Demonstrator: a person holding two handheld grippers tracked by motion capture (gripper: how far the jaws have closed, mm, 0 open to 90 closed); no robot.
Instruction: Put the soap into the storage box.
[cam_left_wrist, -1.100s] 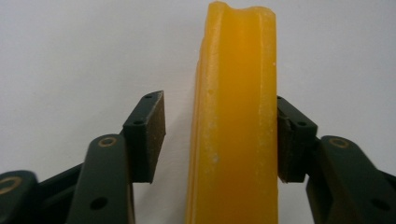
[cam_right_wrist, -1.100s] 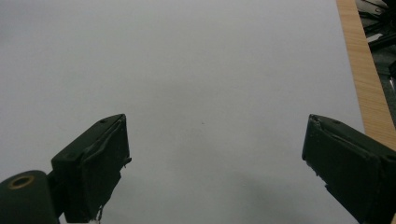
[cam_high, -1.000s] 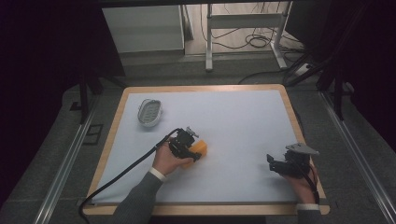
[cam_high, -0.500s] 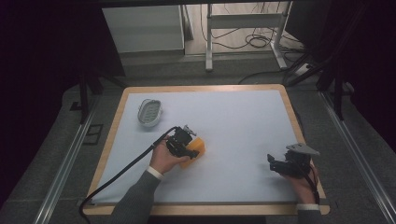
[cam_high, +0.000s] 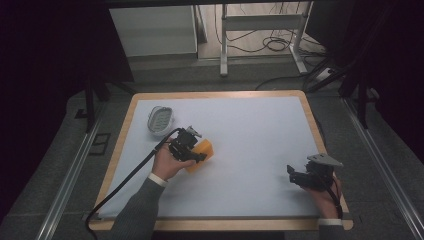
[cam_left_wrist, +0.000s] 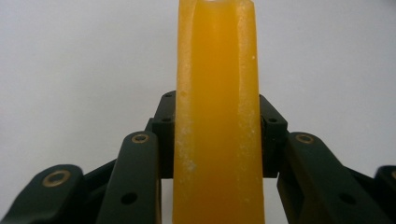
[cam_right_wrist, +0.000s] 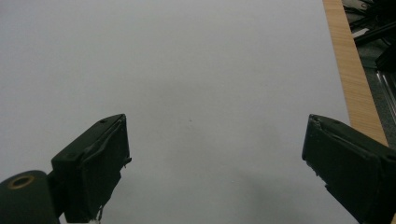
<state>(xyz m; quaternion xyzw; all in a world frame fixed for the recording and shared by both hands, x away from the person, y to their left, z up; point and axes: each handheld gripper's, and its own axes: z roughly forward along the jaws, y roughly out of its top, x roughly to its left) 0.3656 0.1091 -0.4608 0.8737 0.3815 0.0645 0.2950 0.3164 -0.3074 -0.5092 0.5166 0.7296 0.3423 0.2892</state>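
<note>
A: What is the left gripper (cam_high: 196, 150) holding?

B: It is clamping an orange sponge (cam_high: 201, 152), a soft block with a grainy, porous face. In the left gripper view the sponge (cam_left_wrist: 217, 116) is standing as a tall, slightly tapering slab, with a black jaw pressing each side. The jaws have just been closing on it.

A: Where is the sponge sitting in the high view?

B: Left of centre, over the smooth white table (cam_high: 260, 130), which is showing a light wooden rim. An oval grey dish (cam_high: 161, 120) with a ridged inside is lying near it, toward the upper left.

A: And the right gripper (cam_high: 296, 175)?

B: It is resting at the lower right, its matte black jaws standing wide apart over bare white surface.
</note>
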